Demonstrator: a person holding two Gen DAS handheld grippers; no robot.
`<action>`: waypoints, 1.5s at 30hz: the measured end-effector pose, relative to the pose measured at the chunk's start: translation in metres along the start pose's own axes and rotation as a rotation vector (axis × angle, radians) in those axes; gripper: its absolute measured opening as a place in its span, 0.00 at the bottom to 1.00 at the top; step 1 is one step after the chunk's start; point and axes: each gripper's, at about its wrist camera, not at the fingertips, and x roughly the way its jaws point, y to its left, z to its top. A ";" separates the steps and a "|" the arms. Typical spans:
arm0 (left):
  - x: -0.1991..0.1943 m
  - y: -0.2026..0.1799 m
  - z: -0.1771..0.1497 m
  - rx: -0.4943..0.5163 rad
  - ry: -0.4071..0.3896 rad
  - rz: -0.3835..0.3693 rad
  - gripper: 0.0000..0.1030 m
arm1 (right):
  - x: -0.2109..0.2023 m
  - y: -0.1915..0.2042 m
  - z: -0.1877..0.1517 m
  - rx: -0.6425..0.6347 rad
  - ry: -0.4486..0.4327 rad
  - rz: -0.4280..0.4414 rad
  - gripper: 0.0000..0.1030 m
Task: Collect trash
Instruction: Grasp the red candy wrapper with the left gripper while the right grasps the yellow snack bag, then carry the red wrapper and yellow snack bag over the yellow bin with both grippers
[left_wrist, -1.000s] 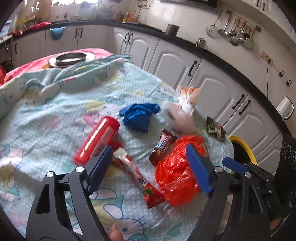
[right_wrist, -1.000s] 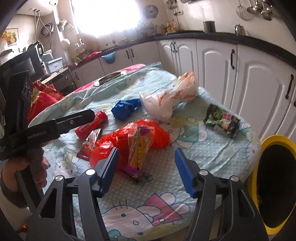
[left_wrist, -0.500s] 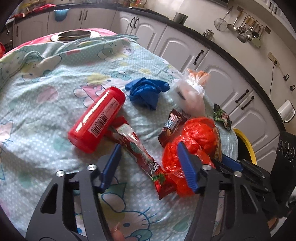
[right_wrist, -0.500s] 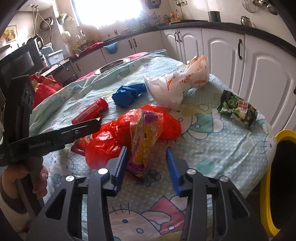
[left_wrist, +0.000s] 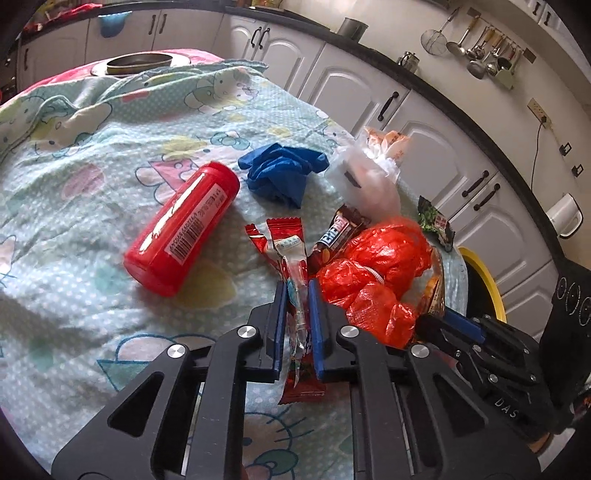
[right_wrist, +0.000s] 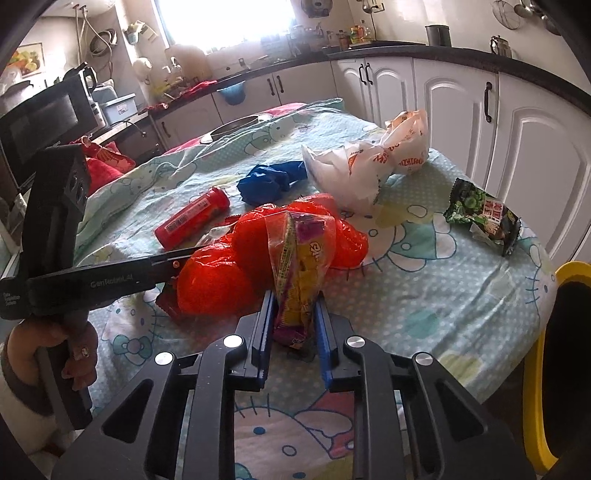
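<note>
My left gripper (left_wrist: 297, 291) is shut on a long red snack wrapper (left_wrist: 291, 251) that lies on the table. My right gripper (right_wrist: 293, 302) is shut on a yellow and purple snack packet (right_wrist: 299, 258) that stands up against a crumpled red plastic bag (right_wrist: 229, 269). The red bag also shows in the left wrist view (left_wrist: 376, 280). Other trash lies on the cloth: a red canister (left_wrist: 183, 225), a blue glove (left_wrist: 280, 173), a chocolate bar wrapper (left_wrist: 334, 236), a white plastic bag (right_wrist: 373, 166) and a green packet (right_wrist: 484, 214).
A yellow-rimmed bin (right_wrist: 554, 350) stands at the table's right edge, also seen in the left wrist view (left_wrist: 484, 280). A metal bowl (left_wrist: 138, 62) sits at the far end of the table. White cabinets (right_wrist: 517, 118) run along the right.
Both grippers moved down and forward and closed. The left jaws shut on the red wrapper, the right jaws shut on the yellow packet.
</note>
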 end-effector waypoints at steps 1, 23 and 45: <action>-0.001 0.000 0.001 -0.001 -0.003 -0.001 0.07 | -0.001 0.000 -0.001 0.000 -0.002 0.000 0.19; -0.044 -0.071 0.023 0.184 -0.170 -0.027 0.05 | -0.059 -0.018 0.005 0.013 -0.111 -0.033 0.19; -0.037 -0.162 0.030 0.319 -0.210 -0.132 0.05 | -0.138 -0.066 0.004 0.053 -0.244 -0.133 0.19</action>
